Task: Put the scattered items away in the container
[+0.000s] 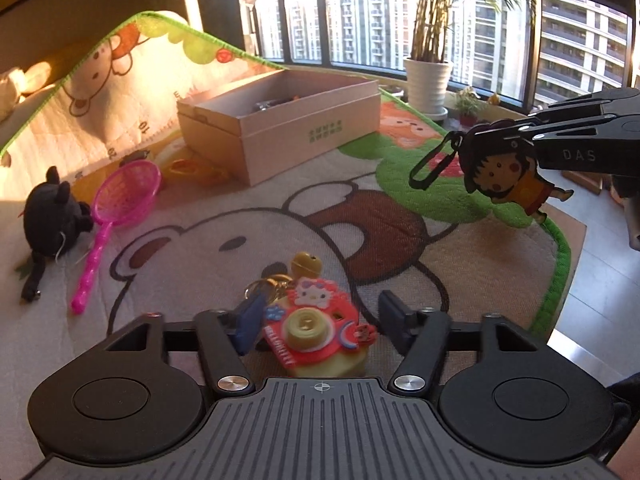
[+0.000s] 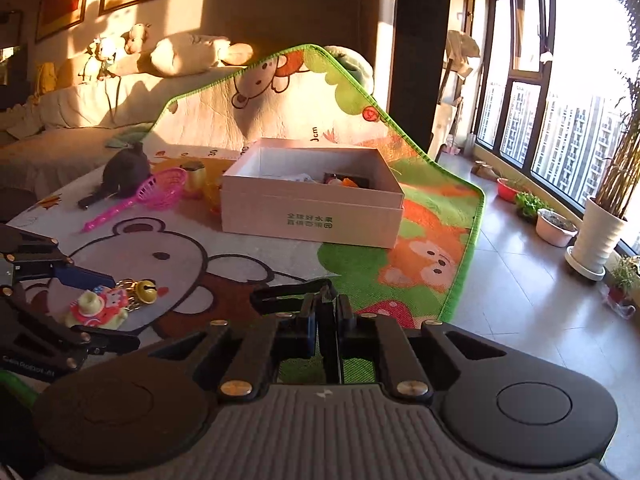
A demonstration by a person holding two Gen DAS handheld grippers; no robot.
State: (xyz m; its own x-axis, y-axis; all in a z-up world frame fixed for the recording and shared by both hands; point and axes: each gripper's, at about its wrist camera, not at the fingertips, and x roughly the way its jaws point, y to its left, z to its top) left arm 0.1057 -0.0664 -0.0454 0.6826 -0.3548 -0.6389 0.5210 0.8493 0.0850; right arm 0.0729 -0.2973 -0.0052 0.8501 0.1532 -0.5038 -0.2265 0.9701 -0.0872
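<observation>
The left tongs hang low over the cartoon play mat, pointing down at it, with their two fingers standing apart on either side of a red camera-shaped keychain that lies on the mat; the left blue pad sits right against the charm's side while the right finger stands clear of it, so the toy is straddled, not squeezed. A gold bell and a metal ring lie just ahead of those tips. Off to their right and higher up, the right tongs are pinched tight on a flat cartoon-girl keychain, whose black clip dangles out in front. The open cardboard box, already holding a few small things, sits well ahead of both tongs, further up the mat. To the far left of the left tongs lie a pink toy net and, just beside it, a black plush toy. Between the net and the box a yellow toy rests close against the box's near corner. Beyond the right tongs a potted plant stands by the window.
</observation>
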